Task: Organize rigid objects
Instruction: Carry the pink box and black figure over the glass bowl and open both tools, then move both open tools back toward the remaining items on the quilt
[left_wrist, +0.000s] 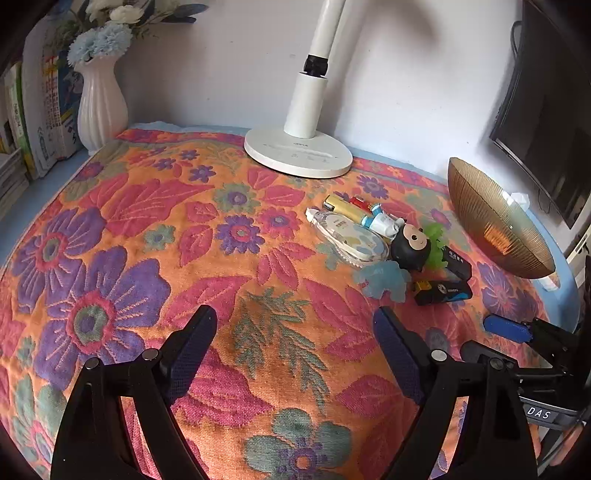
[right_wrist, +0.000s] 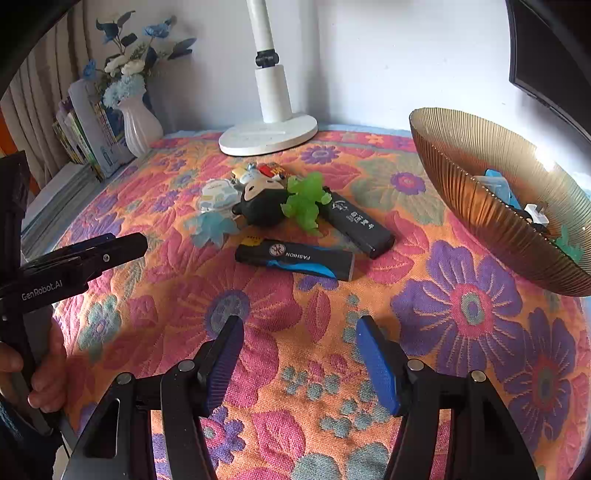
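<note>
A pile of small things lies on the floral cloth (right_wrist: 461, 314): a black and blue lighter (right_wrist: 295, 260), a plain black lighter (right_wrist: 356, 223), a green translucent figure (right_wrist: 304, 201), a round black figurine (right_wrist: 260, 205), a pale blue toy (right_wrist: 212, 227) and a correction tape (left_wrist: 351, 236). Behind them lie a gold lighter (left_wrist: 341, 206) and a red lighter (left_wrist: 358, 202). My right gripper (right_wrist: 300, 325) is open, short of the black and blue lighter. My left gripper (left_wrist: 295, 317) is open over bare cloth, left of the pile. An amber glass bowl (right_wrist: 480, 206) at the right holds several small items.
A white lamp base (left_wrist: 297, 153) stands behind the pile by the wall. A white vase (left_wrist: 101, 107) with flowers and upright books (left_wrist: 44, 110) fill the far left corner. A dark screen (left_wrist: 546, 110) hangs at the right. A hand (right_wrist: 44, 373) grips the left tool's handle.
</note>
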